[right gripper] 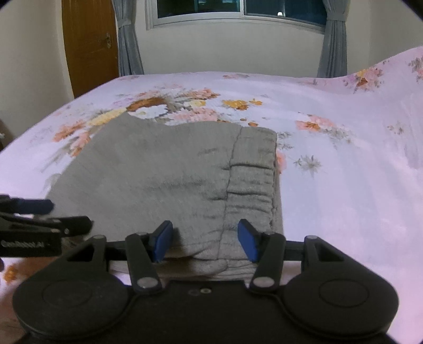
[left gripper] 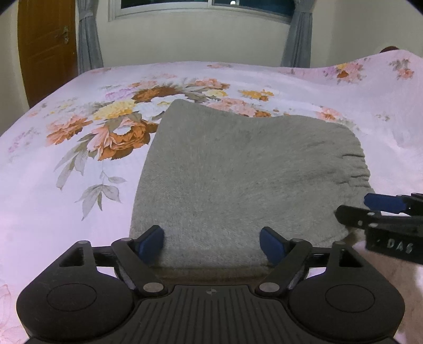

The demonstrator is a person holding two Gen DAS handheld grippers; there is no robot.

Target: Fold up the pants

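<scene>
1. Grey fleecy pants [left gripper: 238, 172] lie folded into a compact stack on the bed [left gripper: 79, 206], on its floral sheet, near the front edge.
2. Left hand-held gripper [left gripper: 211, 242] sits low and level at the stack's near edge, blue pads spread wide apart with cloth between them, not pinched.
3. Right hand-held gripper [right gripper: 205, 243] is level too, at the near waistband corner, pads likewise apart astride the cloth.
4. Right view alone shows the gathered elastic waistband [right gripper: 251, 180] and the layered right edge; left view shows the plain smooth side and the big flower print [left gripper: 119, 132].
5. Behind: door [left gripper: 45, 47], curtains [left gripper: 88, 39], window [right gripper: 238, 10].
</scene>
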